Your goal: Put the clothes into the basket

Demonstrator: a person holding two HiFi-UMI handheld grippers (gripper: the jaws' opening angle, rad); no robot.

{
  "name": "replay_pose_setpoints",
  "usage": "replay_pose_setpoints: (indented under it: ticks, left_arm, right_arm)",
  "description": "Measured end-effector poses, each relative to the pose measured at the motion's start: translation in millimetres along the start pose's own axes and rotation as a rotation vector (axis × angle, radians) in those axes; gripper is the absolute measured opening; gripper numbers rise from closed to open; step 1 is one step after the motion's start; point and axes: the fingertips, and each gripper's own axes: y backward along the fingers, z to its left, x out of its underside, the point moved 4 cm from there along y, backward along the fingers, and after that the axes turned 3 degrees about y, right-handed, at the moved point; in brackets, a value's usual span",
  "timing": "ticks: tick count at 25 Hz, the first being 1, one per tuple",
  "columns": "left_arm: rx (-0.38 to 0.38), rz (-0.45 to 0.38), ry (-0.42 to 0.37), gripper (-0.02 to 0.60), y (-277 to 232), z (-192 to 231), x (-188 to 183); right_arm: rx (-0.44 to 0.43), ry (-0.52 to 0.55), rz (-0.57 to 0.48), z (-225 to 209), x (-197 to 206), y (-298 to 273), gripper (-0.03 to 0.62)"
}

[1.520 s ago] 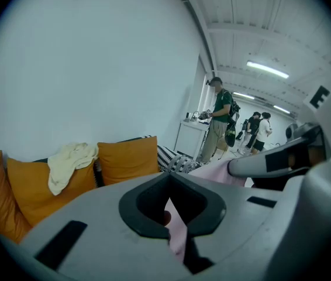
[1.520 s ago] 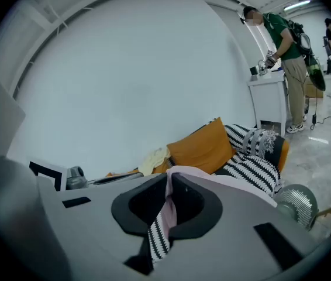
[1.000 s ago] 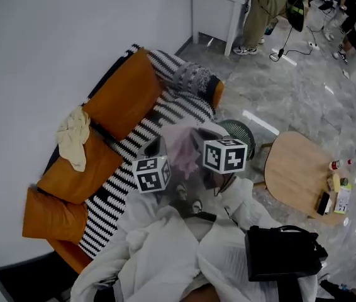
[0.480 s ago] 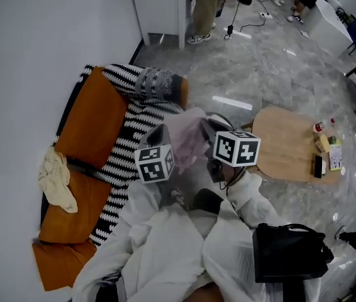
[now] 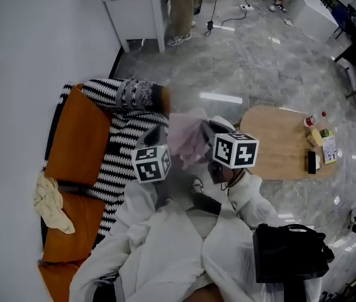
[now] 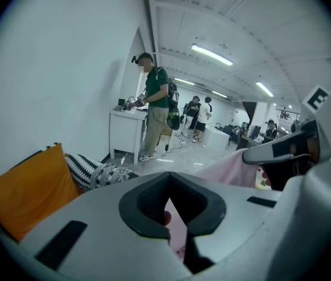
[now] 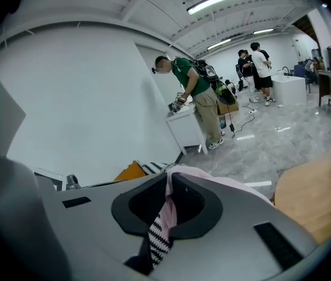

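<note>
Both left tool point(image 5: 156, 137) and right tool point(image 5: 205, 131) tight on pink garment point(image 5: 186, 142).

Sofa point(image 5: 118, 162) is standing left, along the wall, with a cloth point(image 5: 51, 201) lying on its cushions.
Cabinet point(image 5: 137, 11) is standing beyond the sofa's far end.
Round table point(image 5: 275, 140) is sitting right, bearing a bottle point(image 5: 314, 119) and a phone point(image 5: 312, 162).
Garment point(image 5: 187, 140) is hanging between left gripper point(image 6: 174, 215) and right gripper point(image 7: 162, 215), between sofa and table.

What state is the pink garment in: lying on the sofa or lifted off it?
Lifted off. The left gripper and right gripper are each shut on the pink garment, which hangs between them.
</note>
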Motion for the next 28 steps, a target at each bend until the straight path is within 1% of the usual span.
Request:
replay_pose_setpoints:
  ticks: [4, 7, 11, 15, 21, 24, 25, 26, 27, 28]
  left_arm:
    - [0.001, 0.013, -0.012, 0.000, -27.0, -13.9, -6.5]
    - [-0.001, 0.046, -0.006, 0.000, -41.5, -18.7, 2.5]
    - [-0.020, 0.115, 0.002, 0.000, -60.1, -20.8, 27.1]
    - [-0.048, 0.179, 0.018, 0.000, -89.6, -21.5, 56.2]
    - [-0.074, 0.219, 0.051, 0.000, -125.5, -20.5, 91.2]
    - [-0.088, 0.229, 0.076, 0.000, -135.7, -18.9, 103.1]
    - [-0.093, 0.233, 0.082, 0.000, -136.8, -18.7, 106.1]
    - [-0.100, 0.238, 0.089, 0.000, -136.5, -18.5, 109.0]
    - [-0.106, 0.245, 0.095, 0.000, -135.2, -17.9, 112.0]
    - [-0.112, 0.251, 0.102, 0.000, -133.3, -17.0, 114.8]
  right_arm:
    - [0.024, -0.020, 0.010, -30.4, -1.8, -3.5, 0.037]
    - [0.037, -0.051, 0.039, -52.6, 10.4, -14.1, 0.037]
    - [0.061, -0.083, 0.109, -86.5, 37.3, -35.1, 0.037]
    - [0.060, -0.119, 0.191, -120.0, 71.1, -62.6, 0.037]
    - [0.069, -0.103, 0.311, -154.5, 122.8, -106.6, 0.038]
    - [0.088, -0.076, 0.336, -165.6, 136.3, -124.8, 0.040]
    - [0.083, -0.083, 0.331, -166.7, 136.6, -128.5, 0.059]
    - [0.074, -0.098, 0.328, -166.4, 136.7, -130.5, 0.133]
    - [0.065, -0.114, 0.330, -165.6, 137.6, -131.1, 0.147]
    - [0.059, -0.125, 0.337, -164.9, 138.9, -130.8, 0.147]
